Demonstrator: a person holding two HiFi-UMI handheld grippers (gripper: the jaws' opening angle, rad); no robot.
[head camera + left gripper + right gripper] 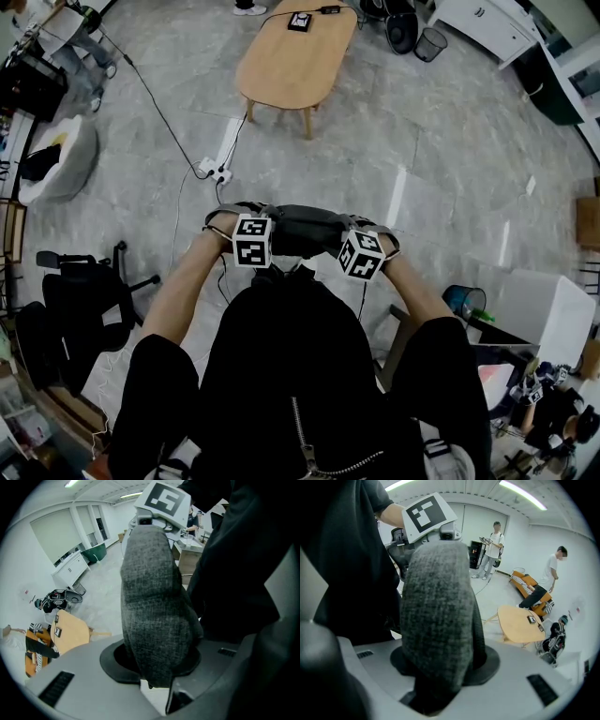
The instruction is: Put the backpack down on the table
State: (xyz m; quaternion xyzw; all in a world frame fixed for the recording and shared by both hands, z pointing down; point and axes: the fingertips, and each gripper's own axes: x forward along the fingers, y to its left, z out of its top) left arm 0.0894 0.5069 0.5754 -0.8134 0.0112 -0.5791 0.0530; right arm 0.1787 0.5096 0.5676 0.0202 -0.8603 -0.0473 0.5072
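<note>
The backpack hangs before the person's chest, well apart from the wooden surface. The left tongs and right tongs each clench its grey padded fabric. It looks soft, saggy and probably light, so that padded top seems the surest hold

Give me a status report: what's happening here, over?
Left tongs and right tongs both clamped on backpack, held at chest. Table ahead, not reached. Power strip on floor between.

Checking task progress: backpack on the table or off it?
Off. The backpack hangs gripped between the left gripper and right gripper, above the floor; the wooden table stands apart, farther ahead.
</note>
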